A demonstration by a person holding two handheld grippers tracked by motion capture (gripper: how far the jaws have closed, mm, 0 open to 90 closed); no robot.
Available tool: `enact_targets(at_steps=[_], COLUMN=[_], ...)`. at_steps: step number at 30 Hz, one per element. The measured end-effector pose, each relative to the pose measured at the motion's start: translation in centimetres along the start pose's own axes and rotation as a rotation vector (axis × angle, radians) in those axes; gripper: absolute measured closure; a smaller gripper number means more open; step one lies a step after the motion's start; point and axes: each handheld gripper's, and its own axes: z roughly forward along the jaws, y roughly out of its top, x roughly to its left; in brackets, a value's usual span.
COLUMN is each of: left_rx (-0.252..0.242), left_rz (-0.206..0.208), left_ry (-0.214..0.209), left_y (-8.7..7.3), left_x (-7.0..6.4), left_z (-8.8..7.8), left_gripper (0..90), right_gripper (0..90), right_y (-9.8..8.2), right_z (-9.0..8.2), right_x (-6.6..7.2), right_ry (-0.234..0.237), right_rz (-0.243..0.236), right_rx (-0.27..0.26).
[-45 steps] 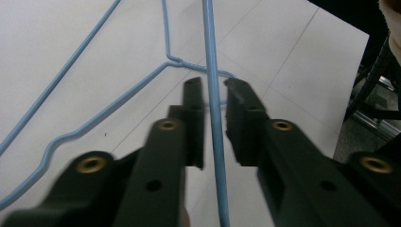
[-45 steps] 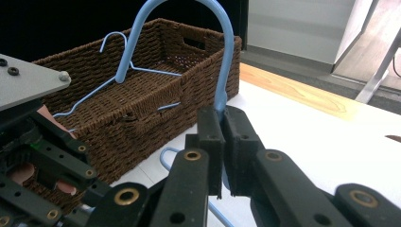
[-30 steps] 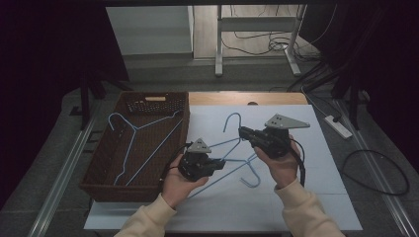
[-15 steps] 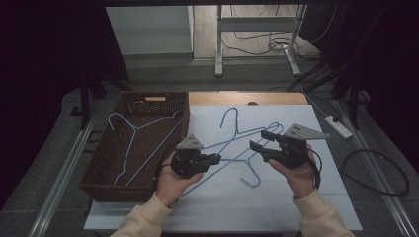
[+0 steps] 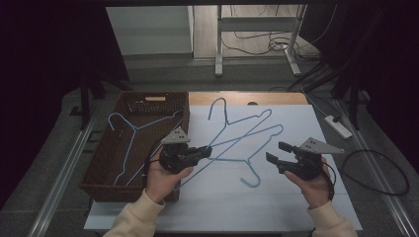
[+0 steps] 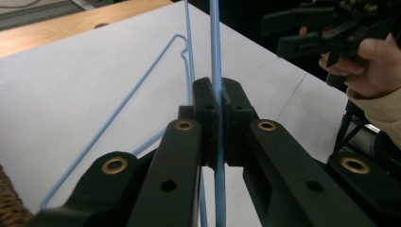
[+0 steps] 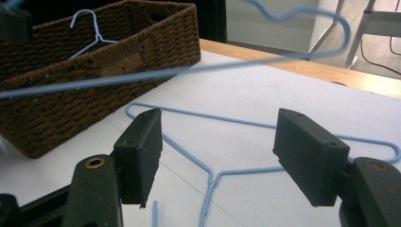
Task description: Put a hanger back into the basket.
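My left gripper (image 5: 203,152) is shut on the thin wire of a blue hanger (image 5: 225,116), holding it tilted above the white table; the wire (image 6: 217,71) runs straight between the closed pads. A second blue hanger (image 5: 253,178) lies flat on the table between the hands, its neck (image 7: 208,188) just ahead of my right gripper. My right gripper (image 5: 277,152) sits to the right of both hangers. Its jaws have just been opening, and they stand wide (image 7: 222,156) with nothing between them. The held hanger (image 7: 189,71) crosses blurred above.
A brown wicker basket (image 5: 106,185) stands at the table's left edge with a third blue hanger (image 5: 129,129) inside. The white table sheet (image 5: 296,212) has free room at the front and right. A wooden strip (image 5: 276,98) edges the far side.
My right gripper let go of the hanger, opened its jaws and drew away to the right and down. My left gripper kept its grip and raised the hanger slightly.
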Motion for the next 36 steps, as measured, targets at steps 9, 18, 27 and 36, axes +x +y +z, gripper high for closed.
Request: enact_targets(at_steps=[9,18,27,36], left_rx=[-0.048,-0.094,-0.123,-0.151], left_rz=[-0.006,-0.010,-0.011,-0.035], left_ry=[0.023,0.053,0.107,0.161], left_y=[0.3,0.5,0.5,0.4], left_x=[0.9,2.1,3.9,5.9], left_z=[-2.3,-5.0,-7.8,-10.7], left_gripper=[86.1,86.1,86.1,86.1], right_gripper=[33.5,33.4,33.3,33.3], right_y=[-1.1,-1.6,-1.8,-1.9], right_z=[0.5,0.9,1.0,1.1], right_x=[-0.3,-0.4,-0.6,-0.7], right_ry=[-0.011,-0.018,-0.025,-0.033], right_rz=[0.001,-0.010,-0.005,-0.004], right_rx=[0.034,0.051,0.063,0.067])
